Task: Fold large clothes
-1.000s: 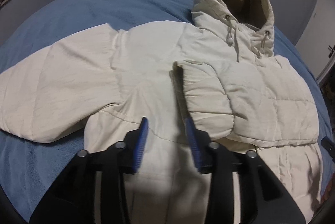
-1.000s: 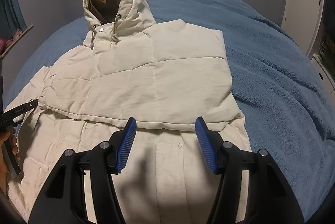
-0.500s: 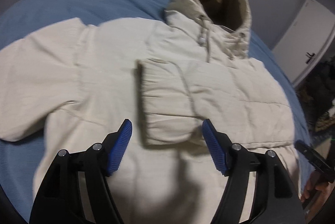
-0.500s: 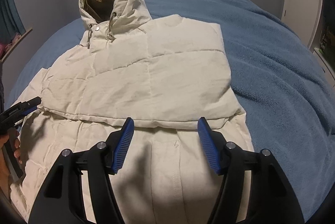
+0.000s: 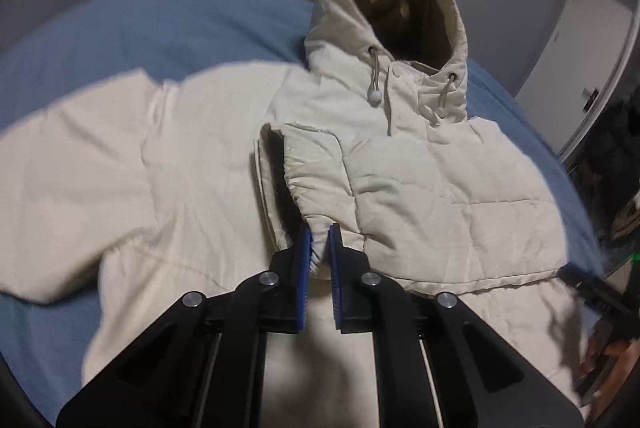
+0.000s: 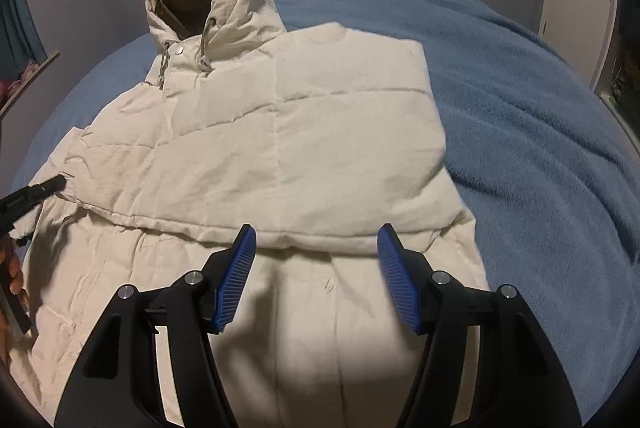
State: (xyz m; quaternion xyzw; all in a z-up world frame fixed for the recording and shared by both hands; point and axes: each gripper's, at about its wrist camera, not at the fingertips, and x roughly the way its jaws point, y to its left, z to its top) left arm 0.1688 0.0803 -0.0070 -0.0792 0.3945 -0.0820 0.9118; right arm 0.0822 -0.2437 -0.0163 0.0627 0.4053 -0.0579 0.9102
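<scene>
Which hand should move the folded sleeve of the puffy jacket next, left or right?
Left. The left gripper is closing its fingers on the cuff of the folded sleeve. The right gripper hangs open over the jacket, pinching nothing.

The left gripper (image 5: pixel 319 242), whose jaws stand wide apart half a second before, is now closing on the cuff (image 5: pixel 316 224) of the sleeve folded across the cream jacket (image 5: pixel 420 188), the fabric pinched between its blue pads; the cuff edge lifts slightly off the jacket front
</scene>
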